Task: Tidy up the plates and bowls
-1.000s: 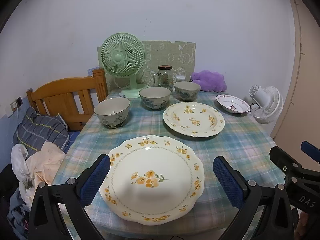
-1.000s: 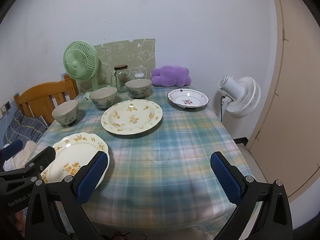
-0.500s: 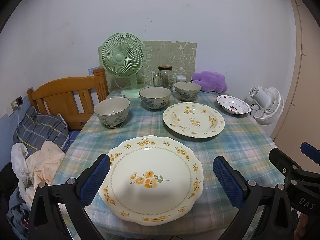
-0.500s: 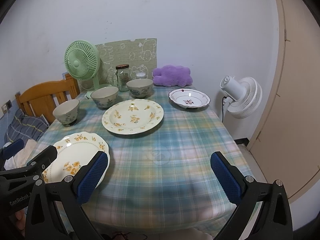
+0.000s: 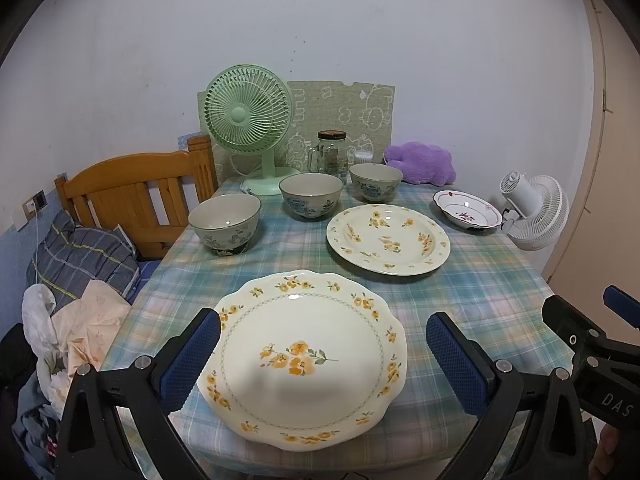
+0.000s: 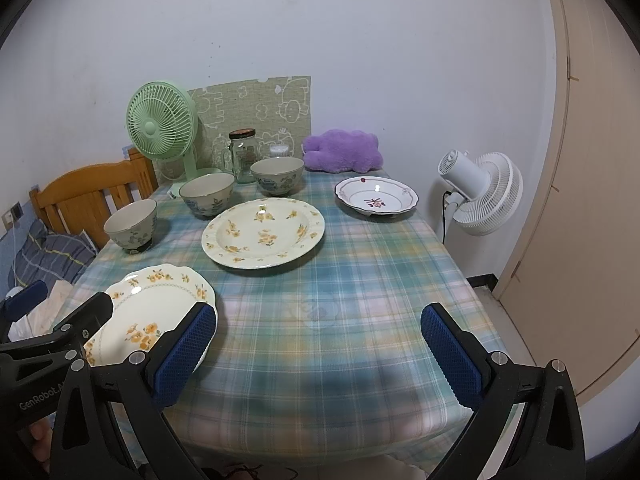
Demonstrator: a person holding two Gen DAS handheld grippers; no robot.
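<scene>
A scalloped cream plate with yellow flowers (image 5: pixel 304 356) (image 6: pixel 148 312) lies at the table's near edge, and my left gripper (image 5: pixel 322 346) hangs open just in front of it. A round yellow-flowered plate (image 5: pixel 388 240) (image 6: pixel 262 232) lies mid-table. A small white plate with a red flower (image 5: pixel 467 210) (image 6: pixel 376 198) lies at the far right. Three grey floral bowls (image 5: pixel 225 220) (image 5: pixel 311 195) (image 5: pixel 376 181) stand in a row along the back left. My right gripper (image 6: pixel 318 342) is open over bare cloth at the near right.
The table wears a plaid cloth (image 6: pixel 340 280). At the back stand a green fan (image 5: pixel 247 108), a glass jar (image 5: pixel 331 154) and a purple plush (image 5: pixel 420 162). A white fan (image 6: pixel 480 192) stands off the right edge, a wooden chair (image 5: pixel 132 188) and heaped clothes (image 5: pixel 76 280) off the left.
</scene>
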